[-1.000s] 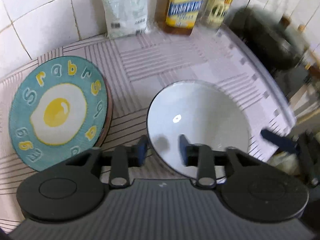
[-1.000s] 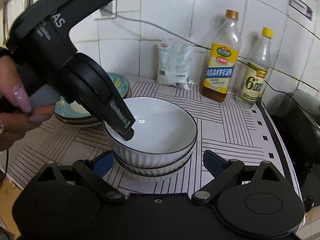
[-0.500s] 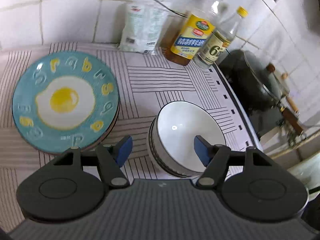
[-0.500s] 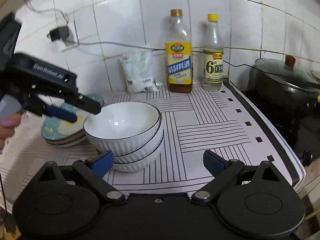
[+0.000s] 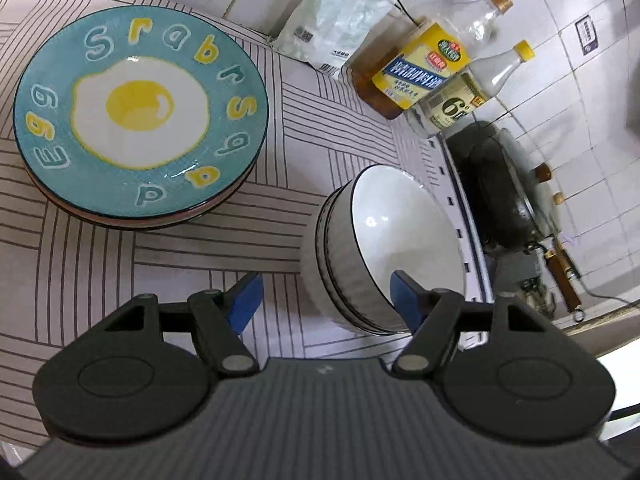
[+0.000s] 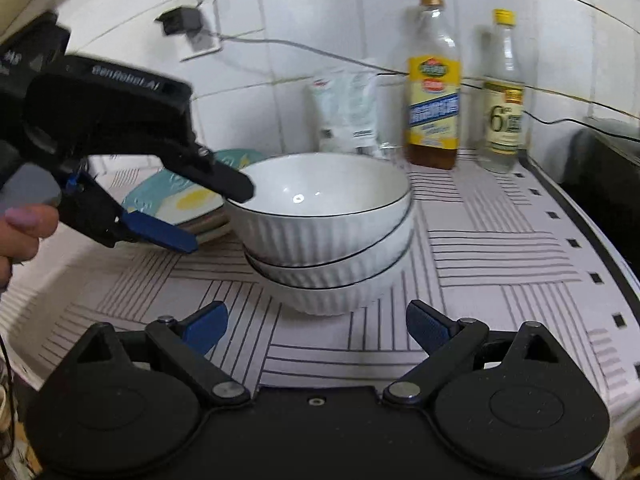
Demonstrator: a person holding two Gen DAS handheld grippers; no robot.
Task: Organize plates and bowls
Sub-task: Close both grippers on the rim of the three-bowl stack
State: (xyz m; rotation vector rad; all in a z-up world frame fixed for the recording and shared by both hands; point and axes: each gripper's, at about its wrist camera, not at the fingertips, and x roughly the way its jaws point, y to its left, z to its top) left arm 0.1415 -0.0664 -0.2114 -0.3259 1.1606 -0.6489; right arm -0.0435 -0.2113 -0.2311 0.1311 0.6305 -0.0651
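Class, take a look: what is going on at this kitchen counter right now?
A person holds a gripper in each hand, tidying dishes. Three white bowls sit nested on the striped mat, beside a stack of plates topped by an egg design. The left gripper has just been opening beside the bowls, holding nothing. The right gripper is open too.

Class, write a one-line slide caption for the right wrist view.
Three white ribbed bowls nested on the striped mat, the open left gripper beside them, egg plates behind.

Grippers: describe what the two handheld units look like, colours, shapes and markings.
Both are black plastic. The right gripper has round disc housings, angular linkage arms with silver pivot pins and blue finger pads. The left gripper has the same blue pads, white lettering on its body and a grey handle.
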